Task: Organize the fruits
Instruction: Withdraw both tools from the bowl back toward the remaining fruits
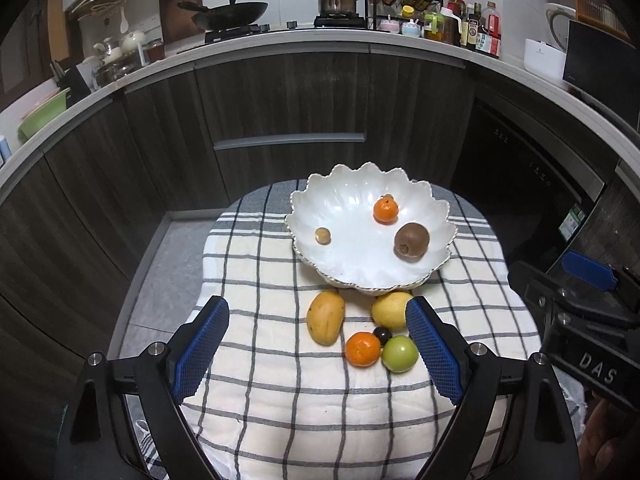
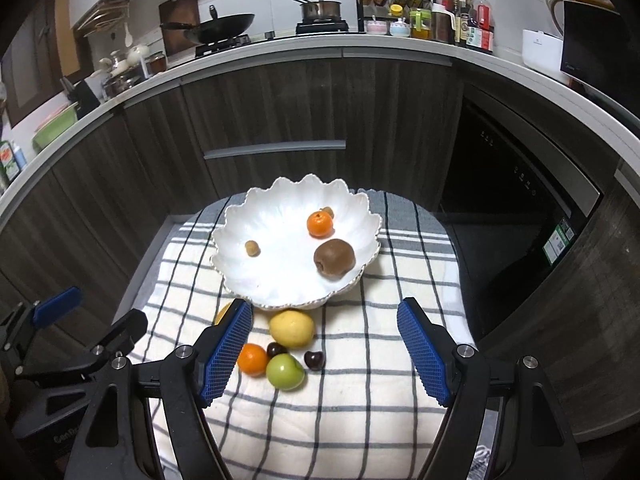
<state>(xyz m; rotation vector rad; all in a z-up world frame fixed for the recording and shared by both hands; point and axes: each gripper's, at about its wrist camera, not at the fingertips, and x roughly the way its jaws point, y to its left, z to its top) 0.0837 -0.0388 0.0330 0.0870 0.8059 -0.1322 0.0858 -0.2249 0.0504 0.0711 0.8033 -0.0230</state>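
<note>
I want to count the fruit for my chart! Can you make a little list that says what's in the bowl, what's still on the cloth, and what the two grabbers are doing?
bowl: white scalloped bowl on the checked cloth
in bowl: tangerine, kiwi, two small tan fruits
on cloth: mango, lemon, second tangerine, green fruit, two dark cherries
left gripper: open, empty
right gripper: open, empty
</note>
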